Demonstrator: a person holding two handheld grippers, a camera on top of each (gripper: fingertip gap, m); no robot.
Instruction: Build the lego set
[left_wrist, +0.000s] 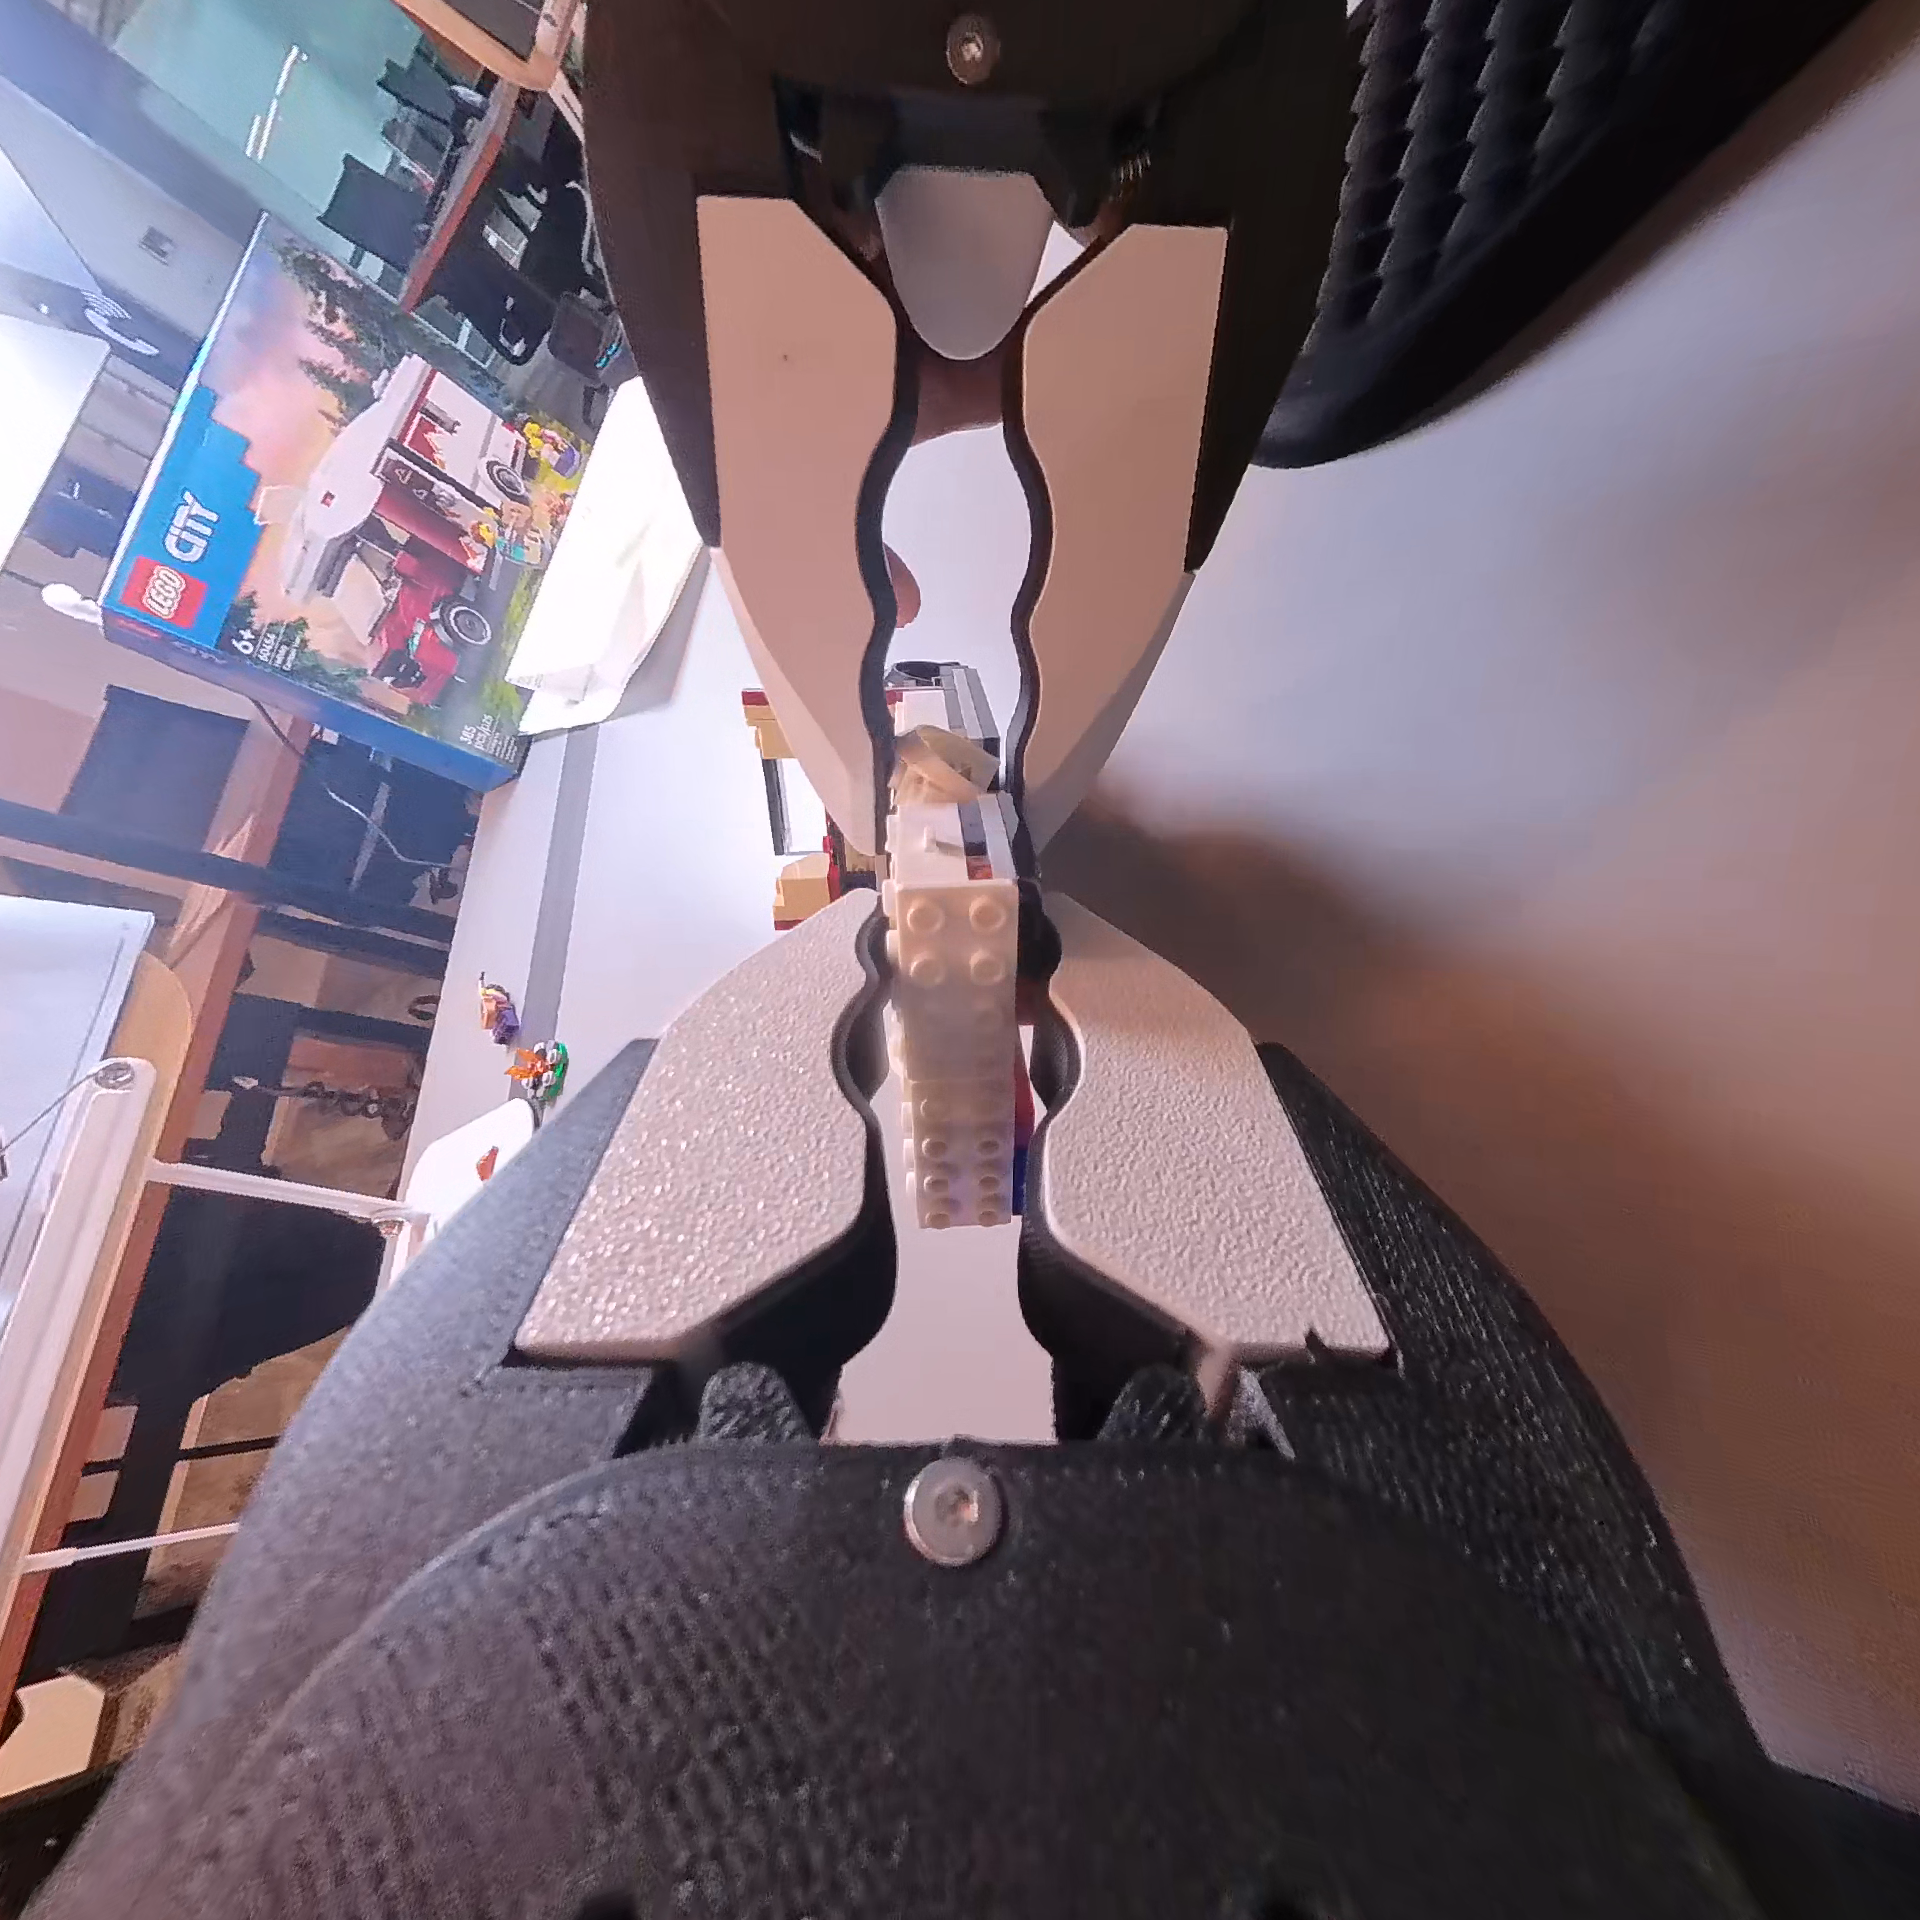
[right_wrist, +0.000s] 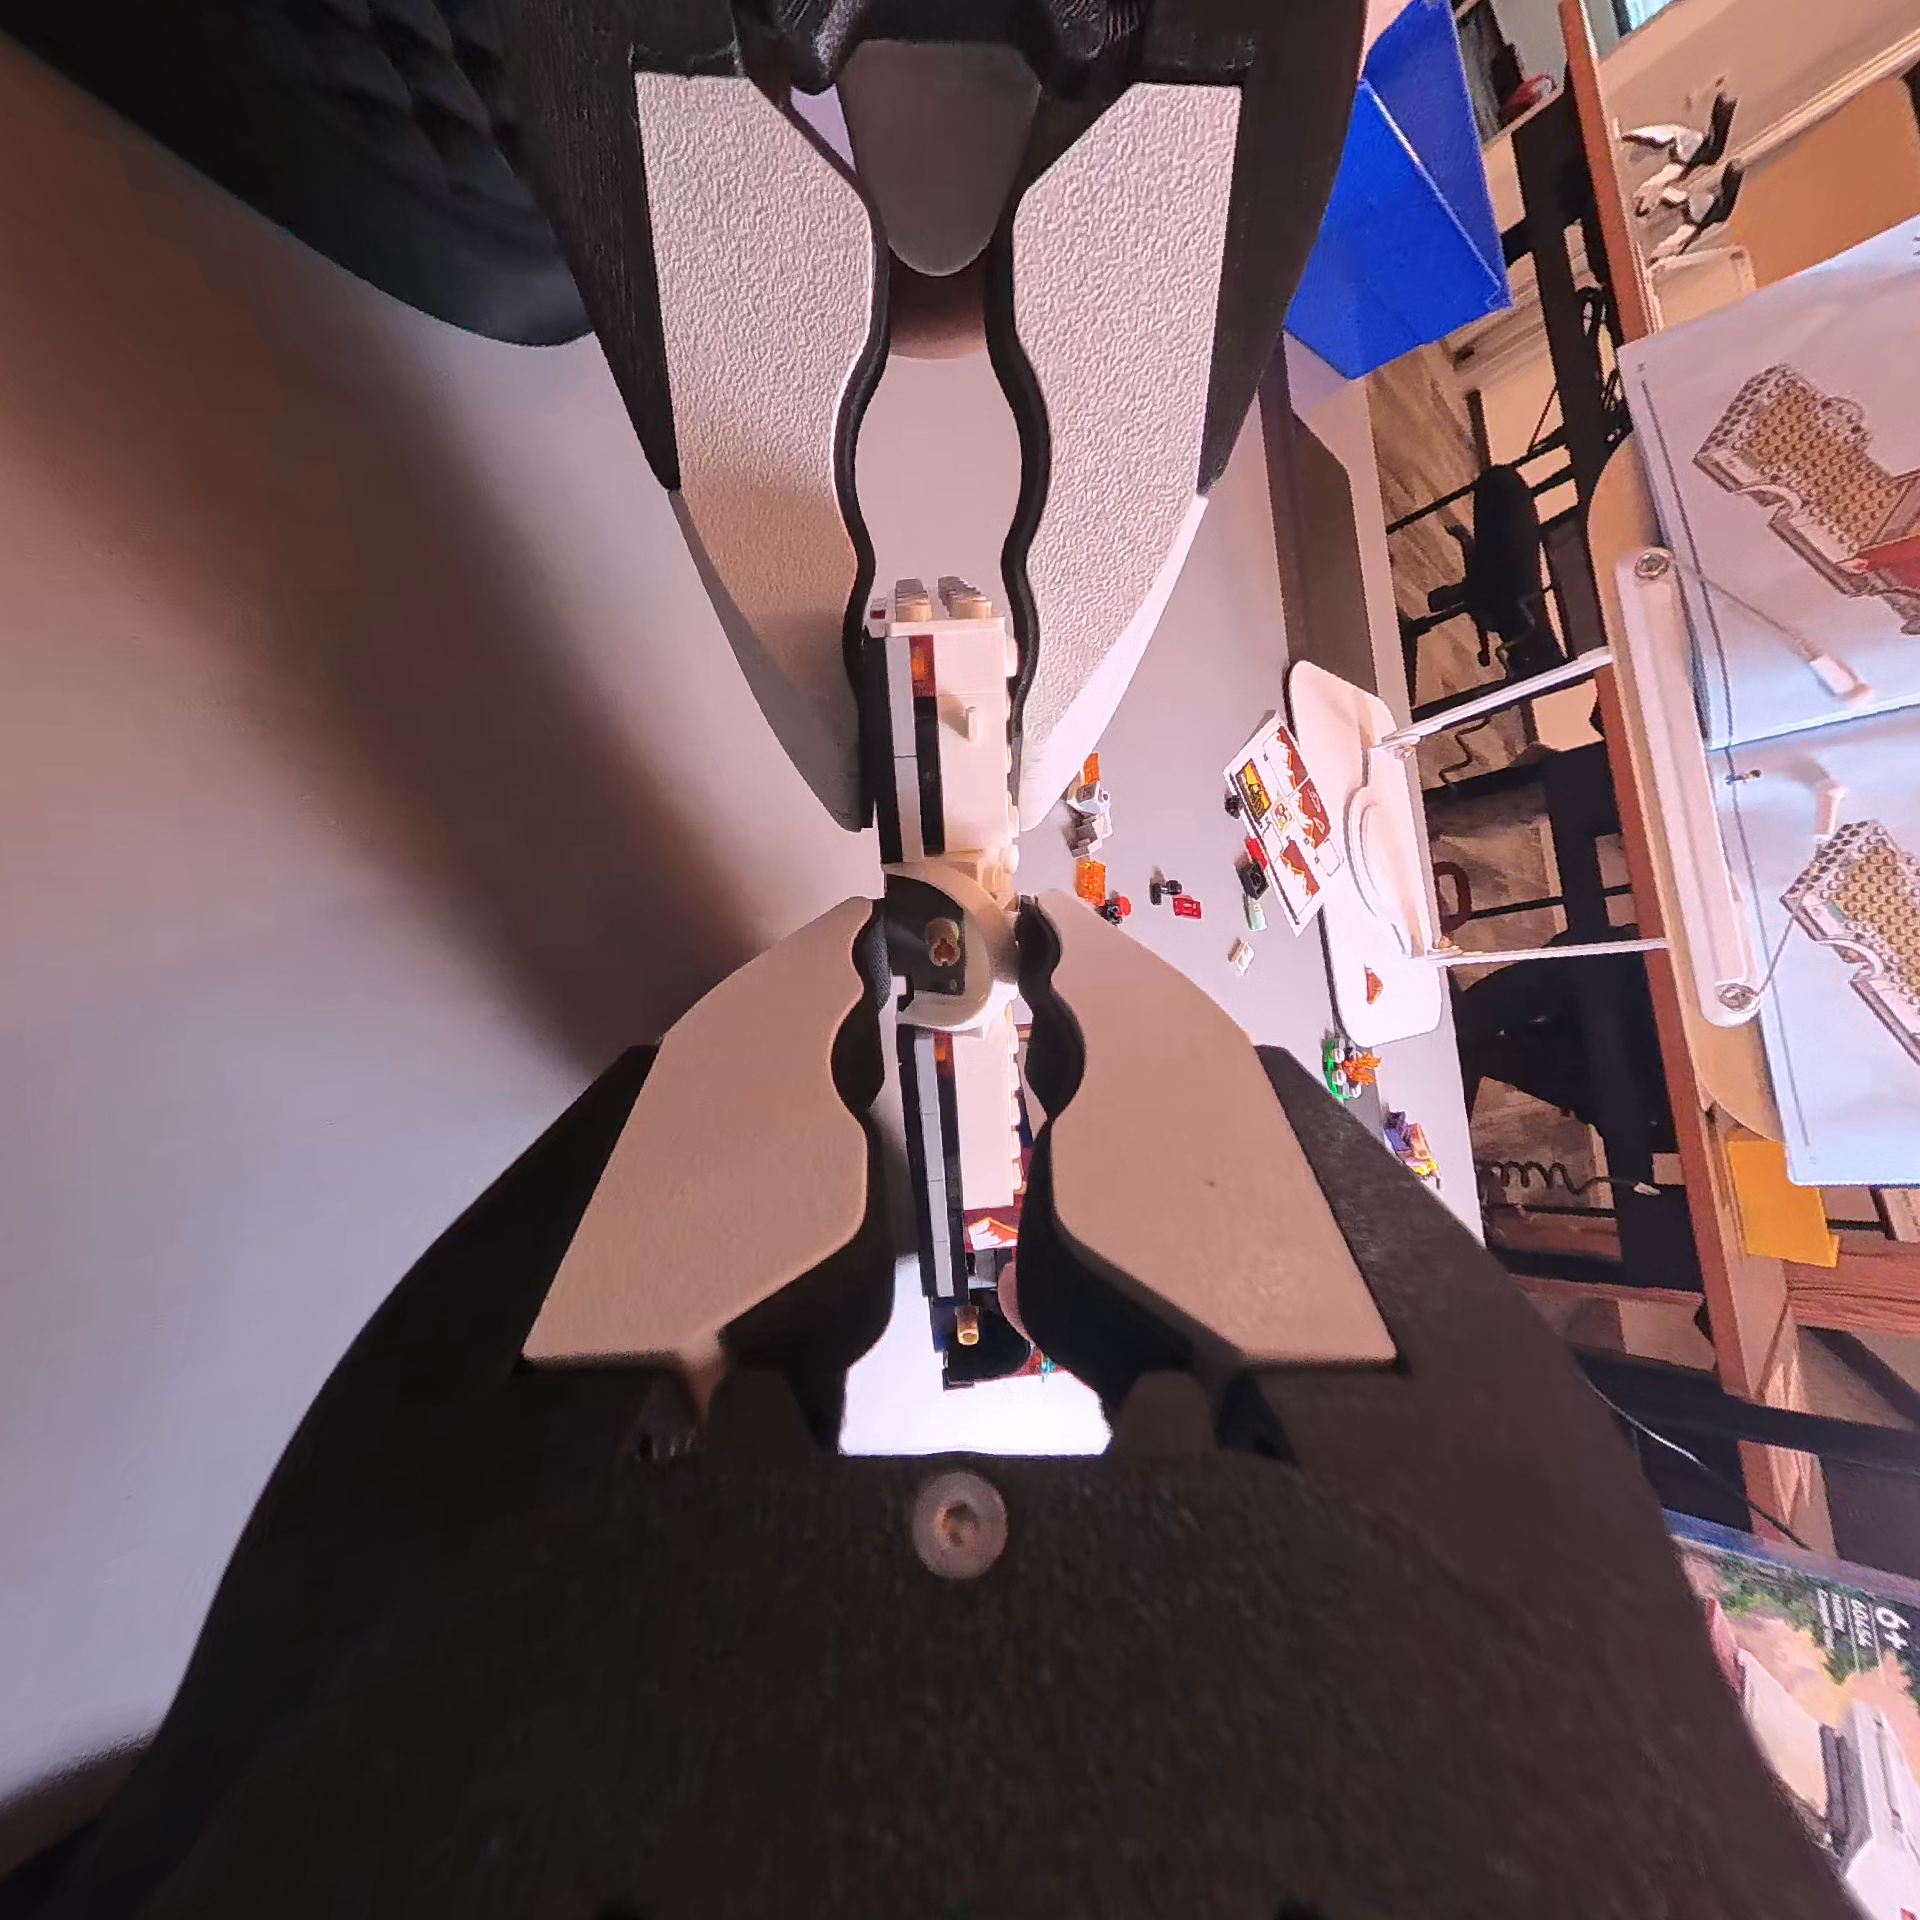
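Both grippers face tip to tip at frame centre. The left gripper (left_wrist: 961, 914) pinches the studded white end of a long white-and-black vehicle wall assembly (left_wrist: 951, 1049); the right gripper (right_wrist: 951, 914) clamps its wheel-arch end. Judged best practice: hold both ends level, press straight together, avoid twisting.

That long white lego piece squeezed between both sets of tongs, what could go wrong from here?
1. The lego build is clamped at its two ends by the left tongs and right tongs; a twist or pull could snap it apart where sections join.
2. Small loose bricks lie on the table close by, so a dropped section could scatter them.
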